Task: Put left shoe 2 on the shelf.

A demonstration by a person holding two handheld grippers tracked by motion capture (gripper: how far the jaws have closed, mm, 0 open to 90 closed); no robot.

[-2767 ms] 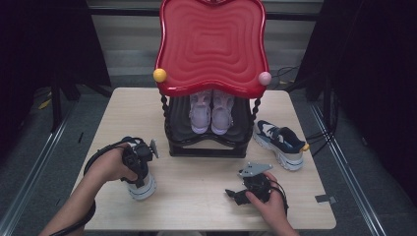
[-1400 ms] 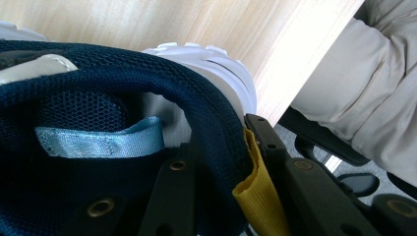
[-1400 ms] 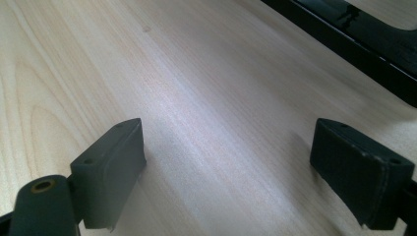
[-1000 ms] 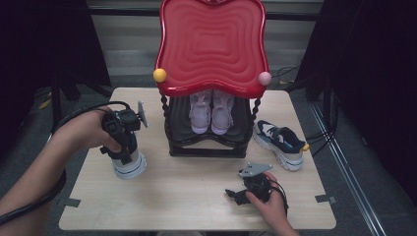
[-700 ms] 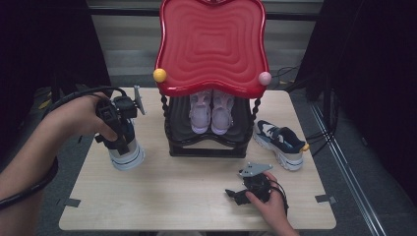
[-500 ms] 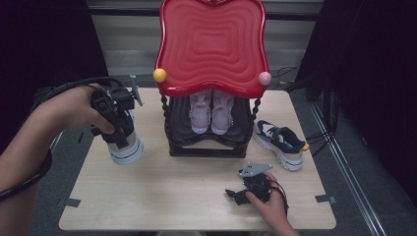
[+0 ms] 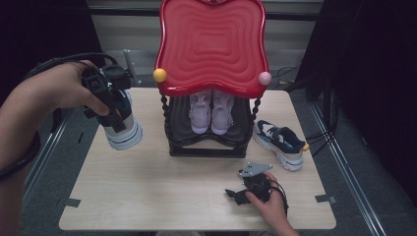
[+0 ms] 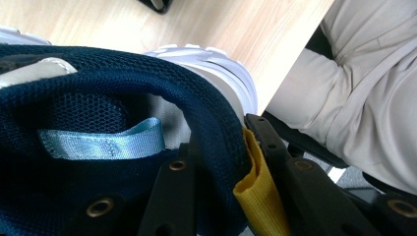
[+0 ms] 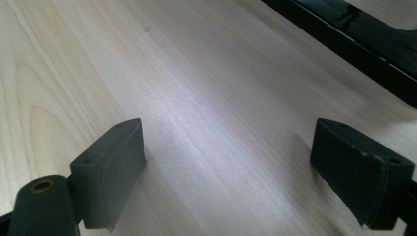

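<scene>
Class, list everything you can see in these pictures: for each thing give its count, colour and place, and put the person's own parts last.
Held sneaker: one, navy with white sole, lifted over the table's left edge, heel collar pinched.
Second sneaker: one, navy and white, on its sole at the table's right, beside the rack.
Pale shoes: one pair, pinkish white, side by side on the rack's lower shelf.
Shoe rack: one, red wavy top, black frame, at the table's far middle.
Knobs: two, yellow and pink, at the top's front corners.
Table: one, light wood.
Left tongs: black, shut on the sneaker's collar.
Right tongs: black, open, on the table.
Left hand; right hand.
</scene>
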